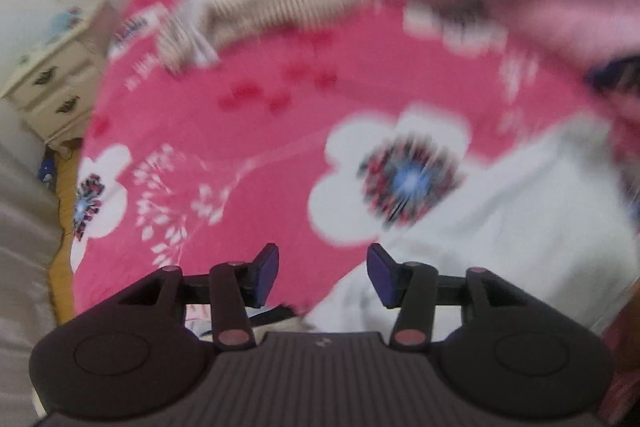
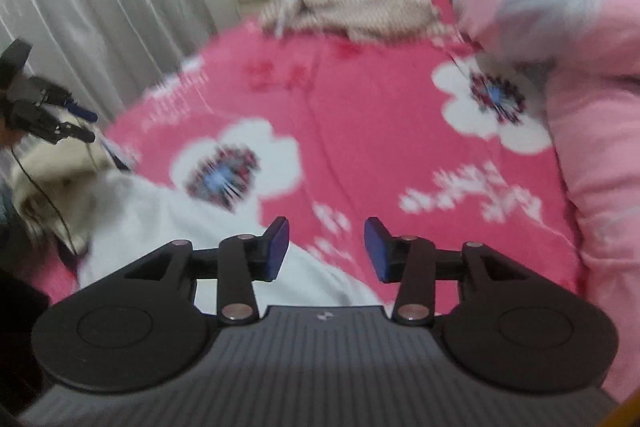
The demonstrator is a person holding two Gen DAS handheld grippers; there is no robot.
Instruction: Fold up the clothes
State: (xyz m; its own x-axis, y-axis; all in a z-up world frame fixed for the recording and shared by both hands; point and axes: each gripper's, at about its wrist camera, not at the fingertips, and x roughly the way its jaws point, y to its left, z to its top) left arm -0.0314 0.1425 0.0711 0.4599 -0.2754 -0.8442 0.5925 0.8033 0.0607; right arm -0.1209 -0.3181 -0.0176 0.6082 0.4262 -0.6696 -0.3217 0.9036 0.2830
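A white garment (image 1: 500,227) lies on the pink flowered bedsheet (image 1: 248,115), spreading to the lower right in the left wrist view. My left gripper (image 1: 323,275) hovers above its edge, open, with nothing between the blue pads. In the right wrist view the same white garment (image 2: 160,223) lies at the lower left. My right gripper (image 2: 326,249) is open and empty over the garment's edge and the sheet (image 2: 360,115). The left gripper (image 2: 86,125) shows at the far left, above a cream cloth (image 2: 52,179). Both views are blurred.
A beige striped garment (image 2: 360,7) lies at the far end of the bed (image 1: 272,7). A bulky pink and grey quilt (image 2: 580,67) is piled along the right side. A cream nightstand (image 1: 52,83) and a grey curtain (image 2: 100,7) stand off the bed's left edge.
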